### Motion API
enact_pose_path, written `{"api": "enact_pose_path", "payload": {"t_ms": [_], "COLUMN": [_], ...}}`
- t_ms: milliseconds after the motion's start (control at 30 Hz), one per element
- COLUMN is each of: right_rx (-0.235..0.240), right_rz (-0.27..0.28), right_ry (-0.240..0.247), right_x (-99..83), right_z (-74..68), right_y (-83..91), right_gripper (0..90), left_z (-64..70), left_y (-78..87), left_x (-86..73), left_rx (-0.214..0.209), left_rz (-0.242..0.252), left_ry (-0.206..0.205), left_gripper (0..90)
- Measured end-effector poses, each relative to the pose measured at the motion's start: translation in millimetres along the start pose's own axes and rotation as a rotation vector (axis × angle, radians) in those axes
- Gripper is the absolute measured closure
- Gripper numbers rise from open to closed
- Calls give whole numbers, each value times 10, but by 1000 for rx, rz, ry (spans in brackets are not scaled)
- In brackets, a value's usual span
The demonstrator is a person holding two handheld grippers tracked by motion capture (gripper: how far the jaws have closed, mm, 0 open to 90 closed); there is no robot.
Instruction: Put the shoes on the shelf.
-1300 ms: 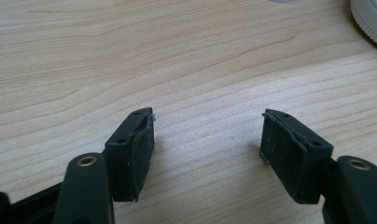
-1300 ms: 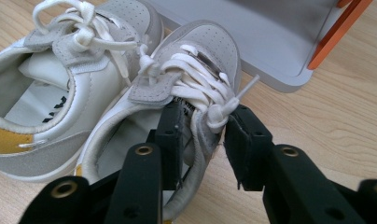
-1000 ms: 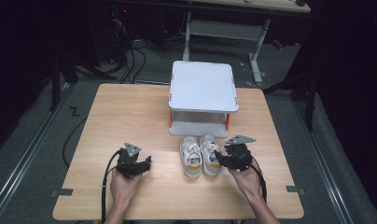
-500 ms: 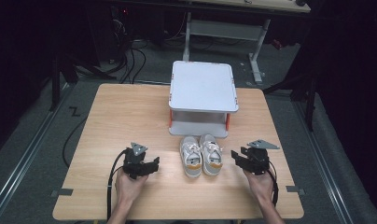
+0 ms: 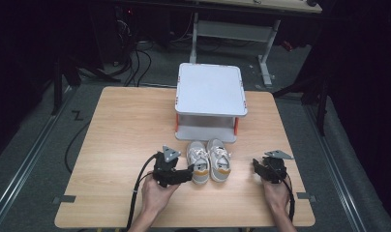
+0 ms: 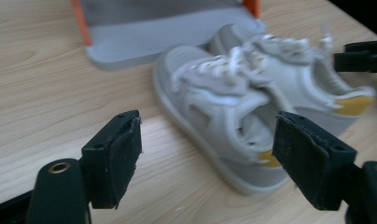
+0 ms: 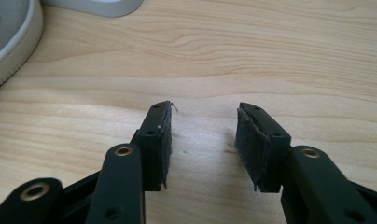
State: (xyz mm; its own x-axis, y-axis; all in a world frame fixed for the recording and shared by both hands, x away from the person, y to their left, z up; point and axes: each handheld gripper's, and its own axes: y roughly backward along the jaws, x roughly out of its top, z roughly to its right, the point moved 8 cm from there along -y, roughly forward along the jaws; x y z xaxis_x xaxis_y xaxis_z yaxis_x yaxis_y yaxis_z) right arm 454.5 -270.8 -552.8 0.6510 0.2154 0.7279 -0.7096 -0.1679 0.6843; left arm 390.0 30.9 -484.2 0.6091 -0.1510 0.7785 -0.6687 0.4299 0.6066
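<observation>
From the high view, a pair of grey shoes (image 5: 210, 161) sits side by side on the wooden table (image 5: 121, 130), toes toward a small grey stand (image 5: 210, 99) just behind them. The left tongs (image 5: 188, 175), held in a hand (image 5: 157, 195), lie just beside the left shoe's heel, while the right tongs (image 5: 257, 166) rest apart from the pair, off to its right. In the left gripper view, the left tongs (image 6: 207, 140) are spread wide, empty, with the nearer shoe (image 6: 219, 121) between and beyond their pads. In the right gripper view, the right tongs (image 7: 203, 140) stand released over bare table, with a shoe sole (image 7: 11, 35) at the upper left corner.
</observation>
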Motion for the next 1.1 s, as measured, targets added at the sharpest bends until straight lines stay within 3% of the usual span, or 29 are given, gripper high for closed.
{"api": "enact_pose_path", "payload": {"t_ms": [100,133,267,567,600,767,967,1100], "right_rx": [-1,4,-3,-34,-34,-42,-49,-49], "right_rz": [11,23,22,26,26,28,30,29], "right_ry": [-8,-8,-27,-2,-3,5,13,13], "right_x": [-1,-2,-13,-20,-20,-21,-22,-22], "right_z": [36,64,127,114,114,106,101,99], "right_y": [-9,-20,-14,1,2,5,8,8], "right_gripper": [540,524,513,507,506,505,506,507], "left_z": [139,221,325,481,500,516,600,607], "left_y": [-41,-76,-150,-379,-401,-408,-462,-517], "left_x": [85,125,153,135,137,159,125,169], "left_rx": [-31,-54,-81,-32,-12,6,-8,-36], "left_rz": [10,5,-22,-102,-102,-101,-137,-139], "left_ry": [7,26,61,39,29,19,29,99], "left_gripper": [224,215,179,190,187,198,219,210]}}
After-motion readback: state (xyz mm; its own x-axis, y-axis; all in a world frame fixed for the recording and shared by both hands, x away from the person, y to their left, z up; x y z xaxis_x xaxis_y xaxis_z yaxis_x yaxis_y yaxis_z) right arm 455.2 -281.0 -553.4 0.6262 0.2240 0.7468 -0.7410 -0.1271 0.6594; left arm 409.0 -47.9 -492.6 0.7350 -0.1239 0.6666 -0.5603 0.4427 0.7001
